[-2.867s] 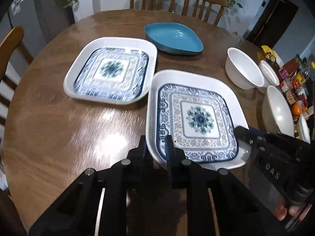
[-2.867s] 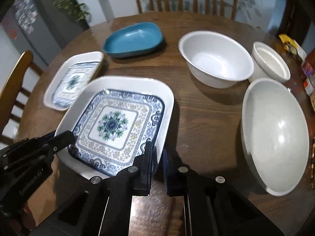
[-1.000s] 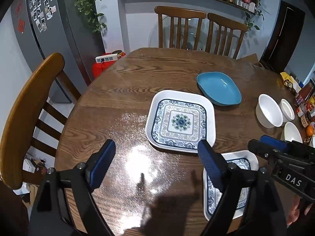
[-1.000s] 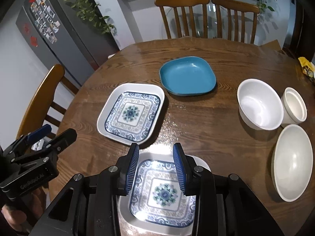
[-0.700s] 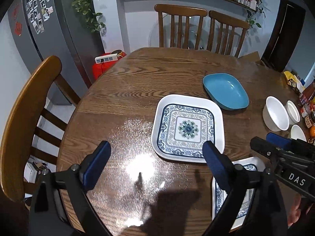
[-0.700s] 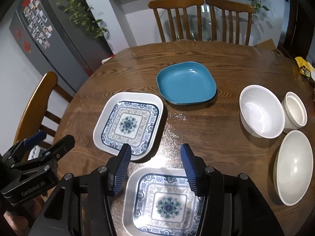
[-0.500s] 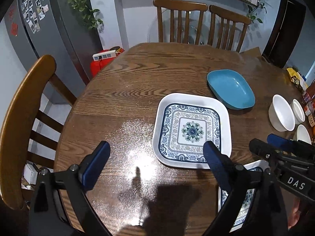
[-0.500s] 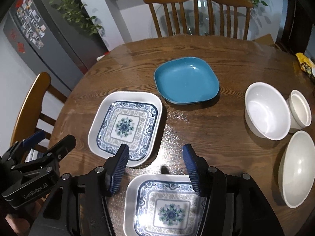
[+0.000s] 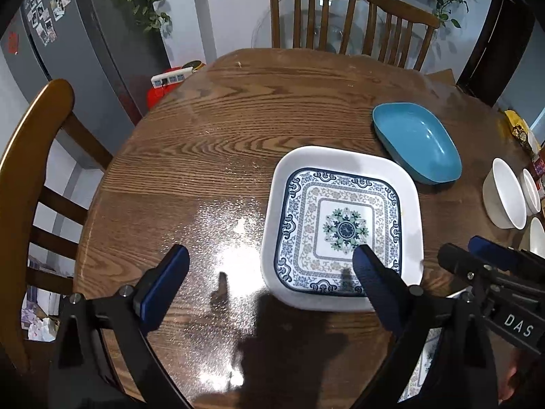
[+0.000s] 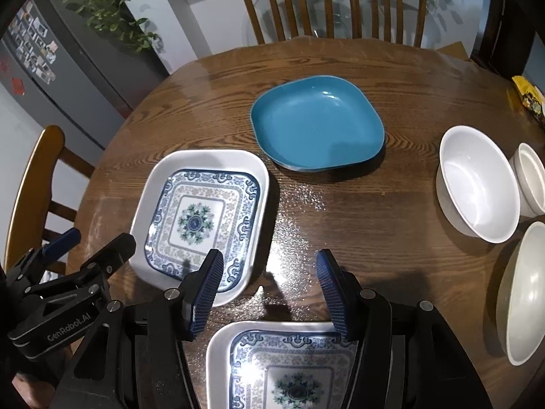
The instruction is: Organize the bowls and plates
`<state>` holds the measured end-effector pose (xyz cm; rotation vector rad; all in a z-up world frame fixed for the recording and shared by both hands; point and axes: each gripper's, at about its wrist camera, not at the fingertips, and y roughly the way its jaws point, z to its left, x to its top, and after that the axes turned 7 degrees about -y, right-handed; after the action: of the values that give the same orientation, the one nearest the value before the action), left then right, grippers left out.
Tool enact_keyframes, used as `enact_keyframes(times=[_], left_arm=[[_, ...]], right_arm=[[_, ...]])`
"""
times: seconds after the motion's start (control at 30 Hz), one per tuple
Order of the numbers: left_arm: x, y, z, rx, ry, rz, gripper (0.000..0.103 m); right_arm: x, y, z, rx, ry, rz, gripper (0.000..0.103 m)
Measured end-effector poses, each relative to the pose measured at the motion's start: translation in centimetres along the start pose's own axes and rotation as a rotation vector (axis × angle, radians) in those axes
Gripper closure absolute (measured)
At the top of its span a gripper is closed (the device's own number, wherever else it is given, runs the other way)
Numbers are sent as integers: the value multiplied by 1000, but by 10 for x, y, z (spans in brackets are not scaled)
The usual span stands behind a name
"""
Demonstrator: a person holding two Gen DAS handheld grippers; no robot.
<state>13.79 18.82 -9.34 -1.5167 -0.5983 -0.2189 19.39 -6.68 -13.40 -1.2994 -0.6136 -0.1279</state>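
Two square white plates with blue floral patterns lie on the round wooden table. The far one (image 9: 344, 225) (image 10: 201, 218) lies flat ahead of my left gripper (image 9: 269, 279), which is open and empty above the table. The near one (image 10: 289, 368) lies under my right gripper (image 10: 269, 293), which is open and empty; a corner of it shows in the left wrist view (image 9: 422, 368). A teal square plate (image 10: 316, 122) (image 9: 415, 141) lies further back. A white bowl (image 10: 477, 184) (image 9: 504, 194), a small white cup-bowl (image 10: 531, 180) and a larger pale bowl (image 10: 524, 293) stand at the right.
Wooden chairs stand at the far side (image 10: 327, 6) and the left (image 9: 30, 177) of the table (image 9: 204, 156). A grey fridge (image 10: 51, 68) and a plant are behind. Snack packets (image 10: 528, 97) lie at the table's right edge.
Both grippers let go of the near patterned plate, opened and drew back and up. Over the last second they moved slightly forward, and the right gripper opened wider.
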Motion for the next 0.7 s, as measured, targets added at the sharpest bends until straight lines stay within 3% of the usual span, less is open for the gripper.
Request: enact_keyframes(times=[0.5,0.6,0.7], left_arm=[[1,27,8,-3,17,39,9],[0,32,11,-11,10,50,15],[-2,37,8,-17,20,58,29]], right_arm=[[0,23,-2,16,24,26,46],[-1,27,-1,17,24,29,46],[-2,30,3,10,7,31,46]])
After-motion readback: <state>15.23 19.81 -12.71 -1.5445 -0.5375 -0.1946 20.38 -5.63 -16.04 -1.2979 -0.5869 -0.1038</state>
